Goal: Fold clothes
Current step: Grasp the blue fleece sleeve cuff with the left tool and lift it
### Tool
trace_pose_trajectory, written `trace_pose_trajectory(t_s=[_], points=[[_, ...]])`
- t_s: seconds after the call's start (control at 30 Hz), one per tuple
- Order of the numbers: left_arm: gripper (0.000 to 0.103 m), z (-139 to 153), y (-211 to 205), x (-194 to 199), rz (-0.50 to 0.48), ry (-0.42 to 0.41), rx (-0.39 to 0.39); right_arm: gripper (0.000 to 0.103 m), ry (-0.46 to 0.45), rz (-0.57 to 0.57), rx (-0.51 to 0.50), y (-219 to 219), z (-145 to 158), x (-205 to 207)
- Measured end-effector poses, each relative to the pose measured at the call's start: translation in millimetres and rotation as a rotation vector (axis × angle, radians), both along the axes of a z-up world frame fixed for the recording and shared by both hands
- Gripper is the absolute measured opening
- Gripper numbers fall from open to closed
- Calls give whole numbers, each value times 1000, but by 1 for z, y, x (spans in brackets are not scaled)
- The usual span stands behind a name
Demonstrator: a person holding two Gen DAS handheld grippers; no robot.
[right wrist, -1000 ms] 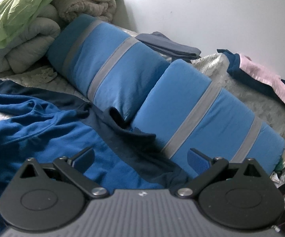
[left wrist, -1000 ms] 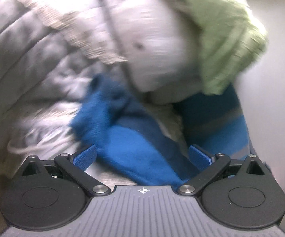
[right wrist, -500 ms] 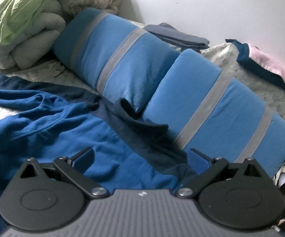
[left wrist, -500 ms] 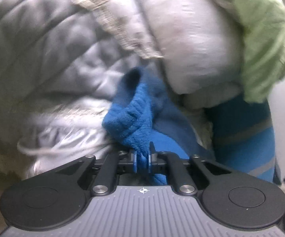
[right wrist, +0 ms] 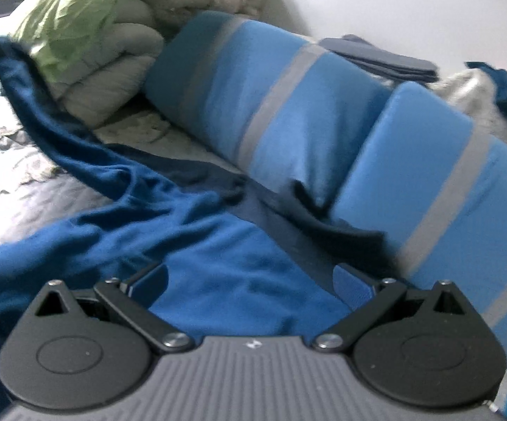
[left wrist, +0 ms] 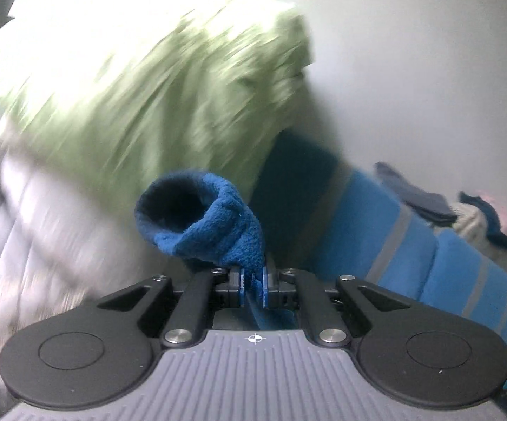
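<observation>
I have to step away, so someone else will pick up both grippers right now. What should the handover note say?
Left gripper: jaws shut on a cuff-like end of the blue fleece garment, lifted off the bed.
Right gripper: jaws open, empty, hovering over the garment's body.
The garment lies spread and rumpled on the bedspread, its dark part against the striped blue bolsters. Other clothes sit behind the bolsters by the wall.
Done: one end grasped. Left: all folds; probably grasp a second point with the right, then straighten it out.
</observation>
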State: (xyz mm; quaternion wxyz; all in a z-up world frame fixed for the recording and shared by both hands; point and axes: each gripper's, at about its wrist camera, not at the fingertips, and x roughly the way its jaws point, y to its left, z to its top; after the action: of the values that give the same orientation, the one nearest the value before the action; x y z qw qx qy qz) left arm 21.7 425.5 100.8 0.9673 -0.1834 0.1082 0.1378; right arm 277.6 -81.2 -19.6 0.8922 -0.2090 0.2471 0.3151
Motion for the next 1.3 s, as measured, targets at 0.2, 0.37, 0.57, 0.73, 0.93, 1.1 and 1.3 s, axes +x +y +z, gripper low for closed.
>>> trace_pose_trajectory(t_s=[0.2,0.37,0.57,0.73,0.93,1.1,1.3], points=[[8,49,-15,48,-24,-50,120,102,55,70,50,61,-24,24],[8,62,-20,96,-32,-61,154,102,13,82,15,121,-58,51],[8,72,-20,145,-20,-52,179,102,-6,36,-14,186,-103,91],[7,83,-27,168,-19,-63,207,102,54,161,-26,222,-133,91],[7,99,-41,191,-25,-92,235,103,78,195,-43,232,-147,86],[7,115,-73,205,-77,-127,262,103,118,188,-40,233,-147,92],[7,127,-125,217,-169,-142,345,103,151,181,-31,230,-148,97]])
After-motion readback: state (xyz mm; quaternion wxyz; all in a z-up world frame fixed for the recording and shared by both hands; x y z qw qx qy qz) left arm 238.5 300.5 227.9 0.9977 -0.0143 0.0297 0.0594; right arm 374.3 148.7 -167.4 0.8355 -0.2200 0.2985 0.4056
